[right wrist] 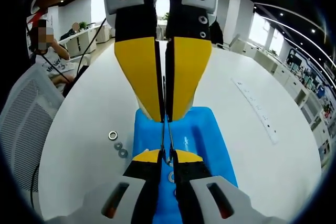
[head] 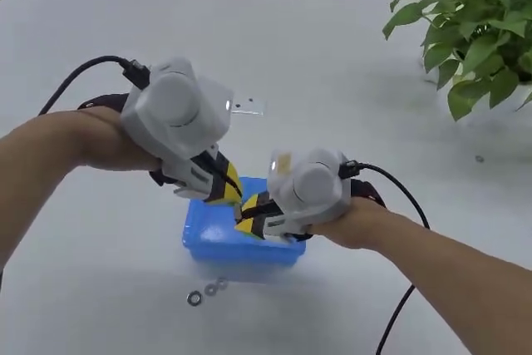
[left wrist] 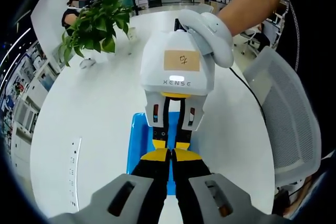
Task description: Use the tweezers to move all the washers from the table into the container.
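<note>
Over blue container (head: 208, 240), left gripper (head: 227, 192), right gripper (head: 247, 221), fingers narrow, perhaps pinching tweezers (right wrist: 164, 129), washers (head: 194, 298) beside its edge

White, smooth tabletop (head: 332, 47) across the whole head view. Low centre: blue rectangular plastic container (head: 241, 253), standing flat. Just below it, left of centre: three small silvery metal washers (head: 207, 292), close together in a short row. Above centre: thin clear flat strip (head: 248, 107). Upper right corner: green leafy potted plant (head: 474, 22).
</note>
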`<control>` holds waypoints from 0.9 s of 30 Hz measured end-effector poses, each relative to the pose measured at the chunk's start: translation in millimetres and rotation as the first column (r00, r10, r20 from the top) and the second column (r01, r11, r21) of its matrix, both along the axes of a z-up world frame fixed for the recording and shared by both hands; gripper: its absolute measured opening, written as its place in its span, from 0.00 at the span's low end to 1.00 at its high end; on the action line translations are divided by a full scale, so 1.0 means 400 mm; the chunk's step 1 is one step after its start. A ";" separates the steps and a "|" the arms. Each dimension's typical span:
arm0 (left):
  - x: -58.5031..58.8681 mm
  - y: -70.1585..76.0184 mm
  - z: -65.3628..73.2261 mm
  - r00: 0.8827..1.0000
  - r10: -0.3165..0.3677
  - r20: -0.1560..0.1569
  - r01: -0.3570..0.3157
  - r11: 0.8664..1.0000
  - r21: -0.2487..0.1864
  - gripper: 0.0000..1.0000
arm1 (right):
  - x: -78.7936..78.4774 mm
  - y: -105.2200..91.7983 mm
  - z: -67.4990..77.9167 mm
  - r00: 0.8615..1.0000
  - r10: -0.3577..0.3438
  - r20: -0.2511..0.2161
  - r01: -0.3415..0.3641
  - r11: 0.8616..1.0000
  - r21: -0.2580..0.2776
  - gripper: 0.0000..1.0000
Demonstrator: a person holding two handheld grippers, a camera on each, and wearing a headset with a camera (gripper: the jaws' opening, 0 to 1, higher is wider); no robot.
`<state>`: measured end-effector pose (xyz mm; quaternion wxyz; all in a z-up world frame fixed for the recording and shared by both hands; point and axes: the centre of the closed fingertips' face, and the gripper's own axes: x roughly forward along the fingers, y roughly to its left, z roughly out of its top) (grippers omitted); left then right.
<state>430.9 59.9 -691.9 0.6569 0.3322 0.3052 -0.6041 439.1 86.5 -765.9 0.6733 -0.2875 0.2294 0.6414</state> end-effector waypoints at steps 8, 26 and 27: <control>0.008 -0.002 -0.020 1.000 0.003 -0.009 -0.003 1.000 -0.002 0.05 | 0.003 -0.001 -0.021 1.000 -0.001 -0.013 0.001 1.000 -0.005 0.10; 0.012 0.001 -0.034 1.000 0.002 -0.003 -0.002 1.000 0.002 0.05 | 0.005 -0.001 -0.035 1.000 0.008 -0.010 -0.008 1.000 -0.019 0.10; 0.012 0.001 -0.034 1.000 0.001 -0.003 -0.001 1.000 0.002 0.05 | 0.005 -0.001 -0.035 1.000 0.008 -0.009 -0.008 1.000 -0.019 0.10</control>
